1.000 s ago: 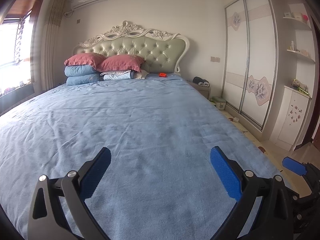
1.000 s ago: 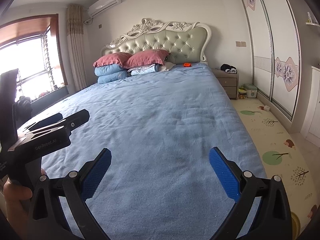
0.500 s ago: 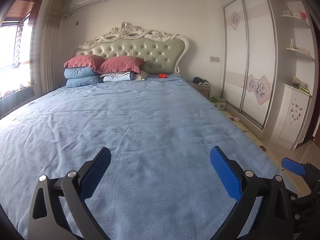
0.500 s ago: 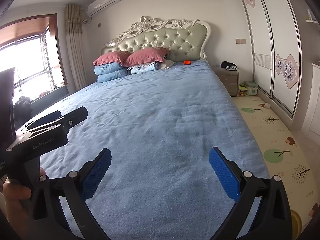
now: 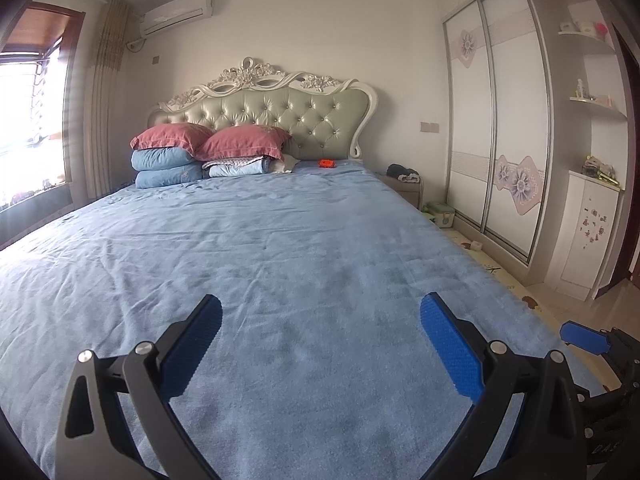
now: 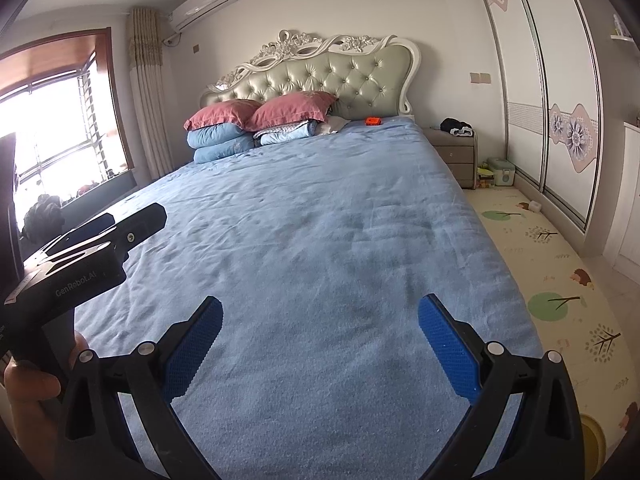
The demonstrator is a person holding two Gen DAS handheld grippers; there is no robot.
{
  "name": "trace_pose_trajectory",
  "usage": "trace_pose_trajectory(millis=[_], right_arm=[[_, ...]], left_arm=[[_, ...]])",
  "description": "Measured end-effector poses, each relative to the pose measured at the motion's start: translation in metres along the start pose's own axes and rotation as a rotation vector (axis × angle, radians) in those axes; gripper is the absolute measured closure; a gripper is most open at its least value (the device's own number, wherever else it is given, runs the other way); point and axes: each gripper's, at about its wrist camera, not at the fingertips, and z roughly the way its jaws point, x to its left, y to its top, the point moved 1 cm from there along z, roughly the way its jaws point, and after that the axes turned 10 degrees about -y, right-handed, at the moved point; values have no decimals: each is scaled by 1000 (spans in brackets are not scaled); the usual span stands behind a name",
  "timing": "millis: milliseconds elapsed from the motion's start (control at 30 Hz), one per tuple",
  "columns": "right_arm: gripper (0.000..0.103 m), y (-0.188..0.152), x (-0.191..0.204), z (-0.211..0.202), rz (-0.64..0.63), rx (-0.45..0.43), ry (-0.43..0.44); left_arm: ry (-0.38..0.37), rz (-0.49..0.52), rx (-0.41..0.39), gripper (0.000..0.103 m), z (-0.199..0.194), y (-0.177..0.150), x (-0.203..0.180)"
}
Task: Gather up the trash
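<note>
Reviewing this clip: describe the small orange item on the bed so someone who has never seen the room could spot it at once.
Start at the tufted green headboard and drop to the blue bedspread just below its right end. There, right of the stacked pillows, lies the small orange object, flat on the cover. It is the only bright orange thing on the bed; its neighbours are pink, blue or white.

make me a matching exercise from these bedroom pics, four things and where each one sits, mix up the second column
Things:
1. orange object
2. red pillows
3. dark clothes
4. green box

Places:
A. on the nightstand
B. on the floor by the wardrobe
C. on the blue bedspread near the headboard
D. on top of folded blue quilts

Pairs: 1-C, 2-D, 3-A, 4-B
</note>
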Motion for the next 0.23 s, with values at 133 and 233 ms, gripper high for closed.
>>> trace_pose_trajectory(millis=[133, 233], right_arm=[[8, 0, 0, -2, -3, -7, 1], [8, 0, 0, -3, 0, -9, 2]], left_arm=[[-17, -12, 11, 4, 1, 1, 0], [-13, -12, 14, 4, 1, 0, 0]])
